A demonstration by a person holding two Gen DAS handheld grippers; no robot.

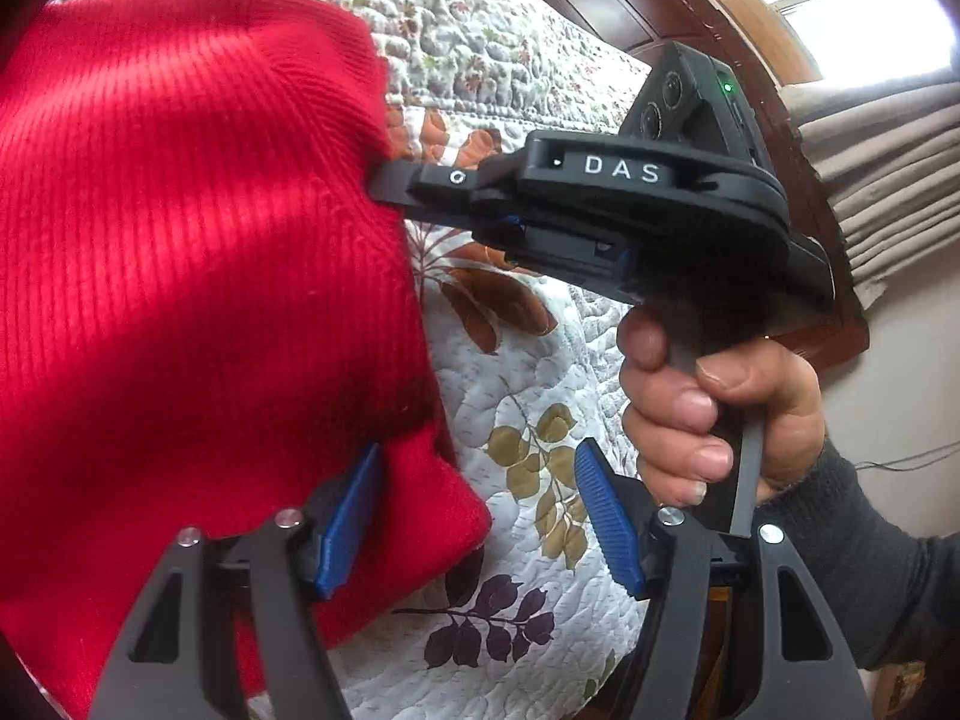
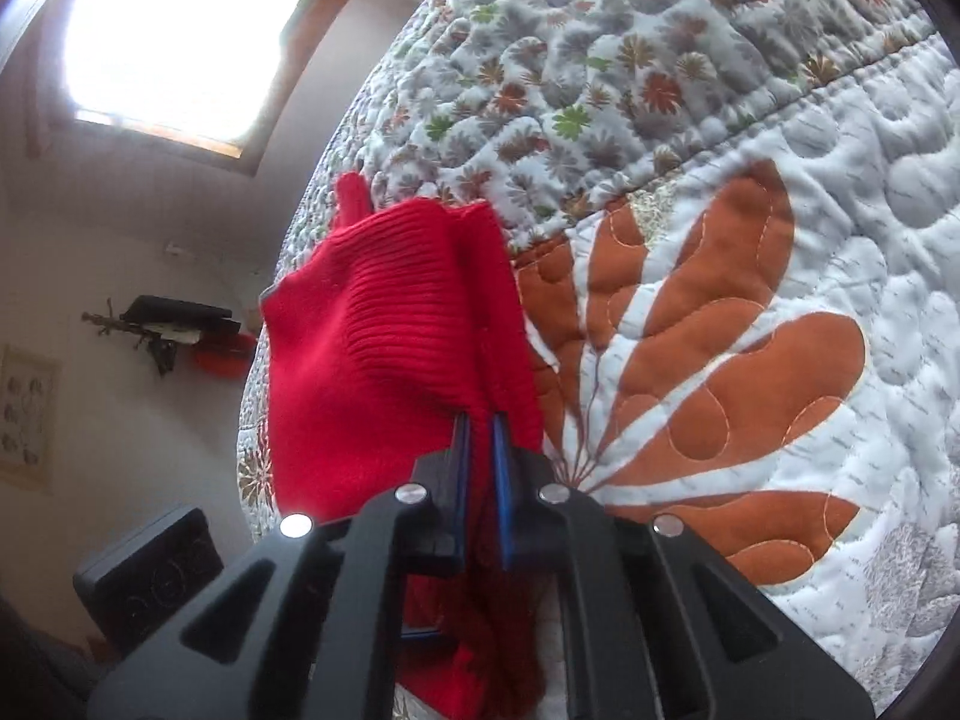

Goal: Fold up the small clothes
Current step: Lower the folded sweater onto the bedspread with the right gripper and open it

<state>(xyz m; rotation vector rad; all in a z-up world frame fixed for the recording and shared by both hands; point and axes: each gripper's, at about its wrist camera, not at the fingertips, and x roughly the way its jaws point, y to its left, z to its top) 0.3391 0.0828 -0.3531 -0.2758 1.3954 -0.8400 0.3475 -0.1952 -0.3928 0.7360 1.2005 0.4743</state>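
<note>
Red knit garment [image 2: 384,360] | right tool [image 2: 480,420] clamped on its edge | left tool [image 1: 474,516] apart beside it

The left gripper [image 1: 480,516] stood with its jaws spread wide. The right gripper [image 2: 480,438] was clamped tight, gripped by a hand [image 1: 714,414].

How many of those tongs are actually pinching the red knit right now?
1. The right tongs are shut on the red knit, clamping its edge over the quilt. The left tongs are open, one pad beside the knit's lower corner, gripping nothing.
</note>
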